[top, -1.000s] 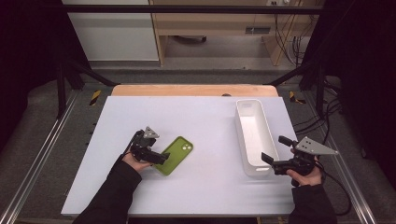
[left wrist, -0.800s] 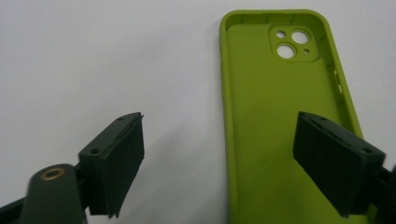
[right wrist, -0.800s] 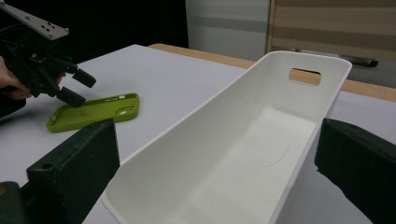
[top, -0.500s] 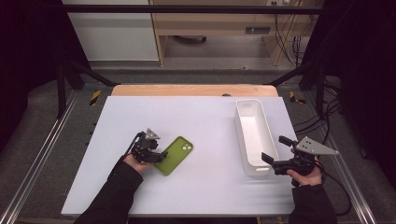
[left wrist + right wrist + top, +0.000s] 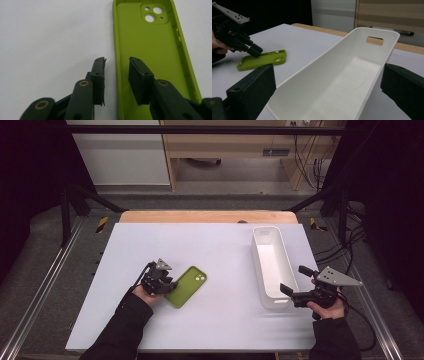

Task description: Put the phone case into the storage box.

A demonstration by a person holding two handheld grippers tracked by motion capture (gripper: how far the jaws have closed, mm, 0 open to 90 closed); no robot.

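Straddling one long wall of the green phone case (image 5: 152, 50) on the white surface (image 5: 215, 250), left claw (image 5: 116, 72) jaws just closing, not yet pinching, right claw (image 5: 327, 85) wide open around the white bin (image 5: 342, 75) end, near the surface's right edge

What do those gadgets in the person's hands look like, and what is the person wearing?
Both are black, jointed hand tools. The left gripper has two flat black fingers on arms with brass-coloured rivets, a small grey three-cornered plate on top and a black cable trailing back. The right gripper carries a larger grey three-cornered plate drilled with small holes, and a cable too. The person wears long black sleeves.
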